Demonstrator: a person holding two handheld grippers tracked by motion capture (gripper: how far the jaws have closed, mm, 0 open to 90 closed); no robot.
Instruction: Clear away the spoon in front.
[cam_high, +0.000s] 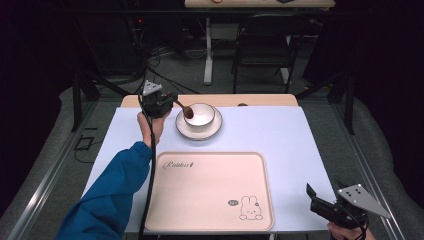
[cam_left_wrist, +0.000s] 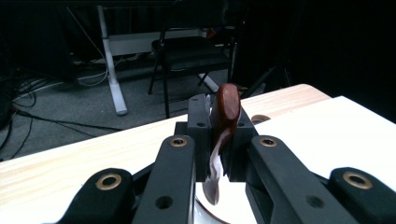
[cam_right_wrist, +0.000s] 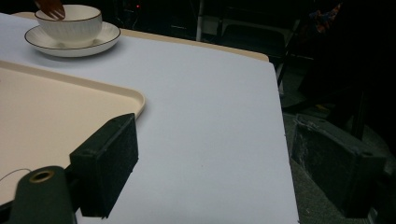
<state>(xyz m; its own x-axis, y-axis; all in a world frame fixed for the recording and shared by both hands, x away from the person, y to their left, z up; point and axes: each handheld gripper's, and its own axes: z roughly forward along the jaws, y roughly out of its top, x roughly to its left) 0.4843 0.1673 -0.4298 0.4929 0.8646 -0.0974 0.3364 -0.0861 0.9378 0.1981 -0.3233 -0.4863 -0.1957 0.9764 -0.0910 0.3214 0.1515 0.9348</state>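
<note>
High view: nearest to the person lies a pale tray (cam_high: 210, 192) with a small rabbit drawing in one corner, flat on the white-covered worktop (cam_high: 280, 145). At the near right corner the right tool (cam_high: 320, 202) hangs beside the worktop edge with its jaws spread apart and nothing between them. In the right gripper view the two black jaws stand wide, one over the tray corner (cam_right_wrist: 135, 100) and one past the worktop edge.

Farther away, behind the tray, a white bowl (cam_high: 199, 115) sits on a white saucer (cam_high: 199, 130). The left tool (cam_high: 167, 102), held by the hand in a blue sleeve (cam_high: 112, 195), is just left of the bowl. It is clenched on the handle of a brown wooden spoon (cam_high: 185, 110) (the spoon end reaches over the bowl rim). In the left gripper view the spoon (cam_left_wrist: 225, 109) stands tightly between the jaws.

Beyond the worktop a dark chair (cam_high: 265, 45) stands on the grey floor.
</note>
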